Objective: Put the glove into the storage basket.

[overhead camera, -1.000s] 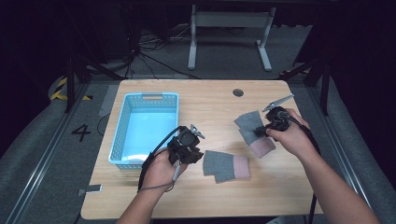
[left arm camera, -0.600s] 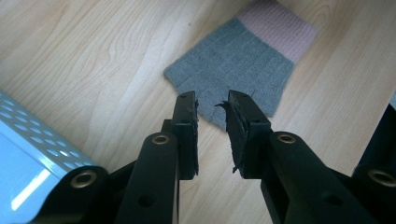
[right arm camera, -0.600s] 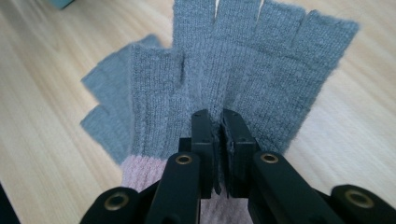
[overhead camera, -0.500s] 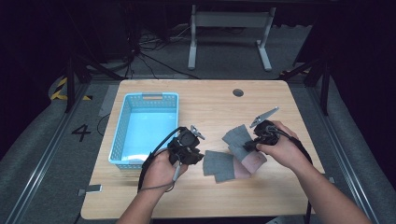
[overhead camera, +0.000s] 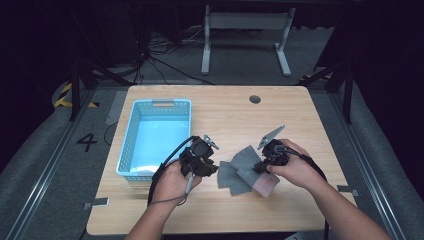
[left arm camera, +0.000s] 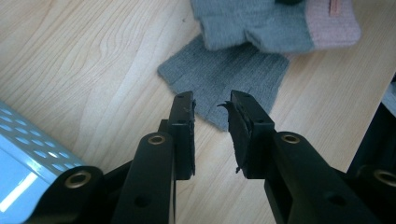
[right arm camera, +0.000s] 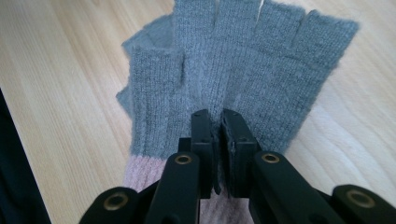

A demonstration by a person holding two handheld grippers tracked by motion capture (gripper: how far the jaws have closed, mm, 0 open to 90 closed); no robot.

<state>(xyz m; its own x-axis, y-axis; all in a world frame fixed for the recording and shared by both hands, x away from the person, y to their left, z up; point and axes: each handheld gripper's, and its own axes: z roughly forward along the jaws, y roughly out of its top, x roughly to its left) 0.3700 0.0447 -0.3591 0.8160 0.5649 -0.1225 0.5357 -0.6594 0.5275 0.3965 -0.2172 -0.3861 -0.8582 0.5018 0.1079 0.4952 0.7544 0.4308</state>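
Two grey fingerless gloves with pink cuffs lie at the table's near middle. My right gripper (overhead camera: 258,167) is shut on the upper glove (overhead camera: 246,157), pinching the knit just above its pink cuff (right arm camera: 142,172); in the right gripper view the glove (right arm camera: 261,60) spreads flat, fingers pointing away from my right gripper (right arm camera: 215,116). It partly covers the lower glove (overhead camera: 229,179). My left gripper (overhead camera: 214,169) stands open at that glove's left edge. In the left gripper view, this gripper (left arm camera: 212,105) hovers with the lower glove's (left arm camera: 229,77) corner just beyond its tips and nothing between the jaws.
A light blue plastic basket (overhead camera: 129,137) stands at the left of the table, close behind my left hand; its perforated wall (left arm camera: 28,154) shows in the left gripper view. A round cable hole (overhead camera: 255,99) sits near the table's far edge.
My right gripper has carried its glove leftward and nearer, from the right side of the table onto the other glove. The left gripper has stayed in place, open.
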